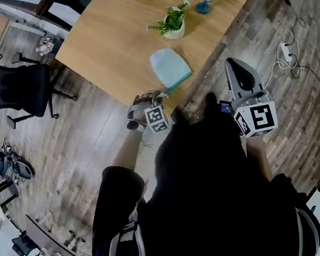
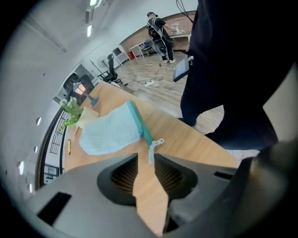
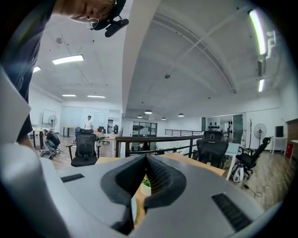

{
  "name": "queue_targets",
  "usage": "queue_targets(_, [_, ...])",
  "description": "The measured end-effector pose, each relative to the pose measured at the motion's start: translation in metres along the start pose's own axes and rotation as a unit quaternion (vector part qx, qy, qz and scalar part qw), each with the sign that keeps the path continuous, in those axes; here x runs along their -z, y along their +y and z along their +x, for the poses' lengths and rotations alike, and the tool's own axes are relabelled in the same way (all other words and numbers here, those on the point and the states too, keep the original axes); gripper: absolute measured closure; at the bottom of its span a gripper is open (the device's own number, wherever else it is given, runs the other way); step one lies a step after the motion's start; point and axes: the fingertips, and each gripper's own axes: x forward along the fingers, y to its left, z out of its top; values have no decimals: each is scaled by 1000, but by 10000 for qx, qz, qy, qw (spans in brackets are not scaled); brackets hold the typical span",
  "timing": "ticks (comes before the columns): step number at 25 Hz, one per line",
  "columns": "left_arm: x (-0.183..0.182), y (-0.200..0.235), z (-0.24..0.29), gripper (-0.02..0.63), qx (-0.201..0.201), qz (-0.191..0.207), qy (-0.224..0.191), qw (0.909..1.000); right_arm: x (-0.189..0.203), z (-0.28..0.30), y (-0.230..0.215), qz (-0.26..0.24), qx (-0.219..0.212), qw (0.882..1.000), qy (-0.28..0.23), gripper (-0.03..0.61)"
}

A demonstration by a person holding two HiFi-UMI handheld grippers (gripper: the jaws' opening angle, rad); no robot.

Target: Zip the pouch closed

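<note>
My left tongs (image 2: 146,155), slightly apart, aim at the pull (image 2: 156,145) of the pouch (image 2: 109,132) lying near the tabletop (image 2: 195,139) edge, ready to pinch it; my right tongs (image 3: 145,160) hang closed and empty.

Pouch (image 1: 170,67) zipper open or shut: too small.

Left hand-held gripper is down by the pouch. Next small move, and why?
Probably ease the left hand-held gripper forward and close it on the zipper pull. Its jaws stand open with the pull lying at their mouth, sticking out from the teal zipper edge of the light-blue pouch on the table. Nothing is gripped yet.
</note>
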Motion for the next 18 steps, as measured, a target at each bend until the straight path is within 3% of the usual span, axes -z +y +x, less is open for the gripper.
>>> queue_targets(18, [-7,-5,15,525,233,242,93,9994,-3,-4,3,-28,92,9999,-31,565])
